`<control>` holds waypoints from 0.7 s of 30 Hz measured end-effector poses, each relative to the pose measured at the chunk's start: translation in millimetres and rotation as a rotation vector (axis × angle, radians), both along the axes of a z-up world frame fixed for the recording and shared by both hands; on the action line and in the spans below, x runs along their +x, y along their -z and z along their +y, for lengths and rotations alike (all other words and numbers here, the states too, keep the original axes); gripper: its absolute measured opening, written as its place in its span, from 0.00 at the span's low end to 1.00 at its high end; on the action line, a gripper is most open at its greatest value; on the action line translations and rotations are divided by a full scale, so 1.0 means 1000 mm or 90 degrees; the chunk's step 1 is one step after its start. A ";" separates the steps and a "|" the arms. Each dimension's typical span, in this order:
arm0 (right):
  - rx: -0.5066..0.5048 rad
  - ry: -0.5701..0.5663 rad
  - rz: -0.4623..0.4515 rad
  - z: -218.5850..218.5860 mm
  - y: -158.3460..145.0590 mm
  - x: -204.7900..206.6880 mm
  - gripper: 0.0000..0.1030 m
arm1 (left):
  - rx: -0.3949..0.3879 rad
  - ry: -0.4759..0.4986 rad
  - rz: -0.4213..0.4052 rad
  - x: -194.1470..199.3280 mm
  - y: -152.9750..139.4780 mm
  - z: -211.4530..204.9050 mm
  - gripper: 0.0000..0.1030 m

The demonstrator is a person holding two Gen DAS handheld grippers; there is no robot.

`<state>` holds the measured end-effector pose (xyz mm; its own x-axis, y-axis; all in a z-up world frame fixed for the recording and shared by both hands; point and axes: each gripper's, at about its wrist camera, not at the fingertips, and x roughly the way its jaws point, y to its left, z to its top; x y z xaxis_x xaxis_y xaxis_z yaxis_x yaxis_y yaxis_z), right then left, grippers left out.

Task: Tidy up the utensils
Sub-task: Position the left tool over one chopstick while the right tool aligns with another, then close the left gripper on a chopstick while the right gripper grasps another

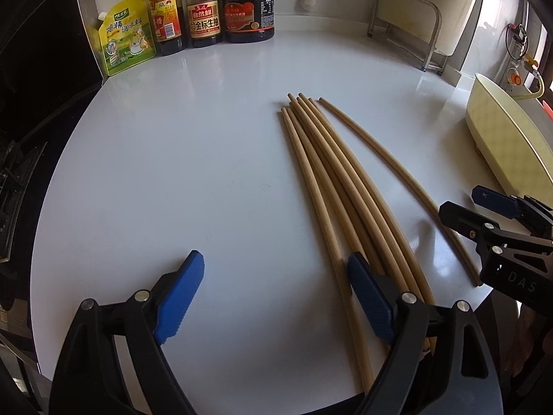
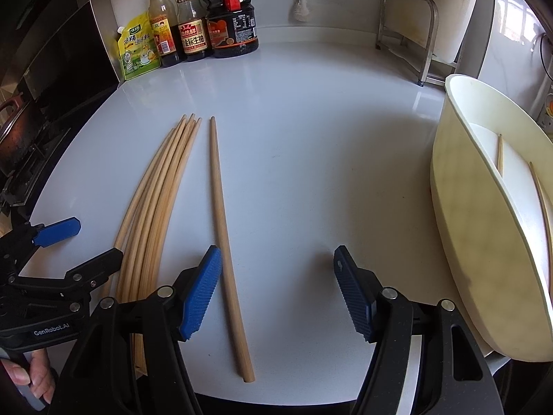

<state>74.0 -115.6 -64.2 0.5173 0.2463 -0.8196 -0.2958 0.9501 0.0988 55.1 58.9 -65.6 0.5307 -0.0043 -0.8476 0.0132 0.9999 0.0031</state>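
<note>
Both grippers, left [image 1: 273, 297] and right [image 2: 276, 294], have fingers released. Bundled wooden chopsticks [image 2: 155, 200] lie on the white tabletop [image 2: 311, 138]; single chopstick [image 2: 221, 221] beside; cream plastic holder [image 2: 484, 242] at 3 o'clock.

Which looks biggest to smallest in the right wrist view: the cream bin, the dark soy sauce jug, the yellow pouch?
1. cream bin, though it sits nearest the camera
2. dark soy sauce jug
3. yellow pouch
</note>
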 end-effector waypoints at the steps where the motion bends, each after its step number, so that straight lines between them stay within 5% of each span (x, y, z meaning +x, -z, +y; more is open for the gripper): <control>1: 0.000 -0.001 -0.001 0.000 0.000 0.000 0.63 | -0.003 -0.002 -0.001 0.000 0.000 0.001 0.81; 16: -0.054 -0.027 -0.035 0.026 -0.002 0.008 0.62 | 0.002 -0.034 -0.013 0.016 0.001 0.020 0.85; 21: -0.059 -0.035 -0.040 0.029 0.002 0.010 0.62 | 0.002 -0.028 -0.021 0.019 0.001 0.016 0.77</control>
<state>84.3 -86.2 -65.9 0.5556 0.2007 -0.8069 -0.3511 0.9363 -0.0088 74.6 75.1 -66.1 0.5583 0.0219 -0.8293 -0.0303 0.9995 0.0059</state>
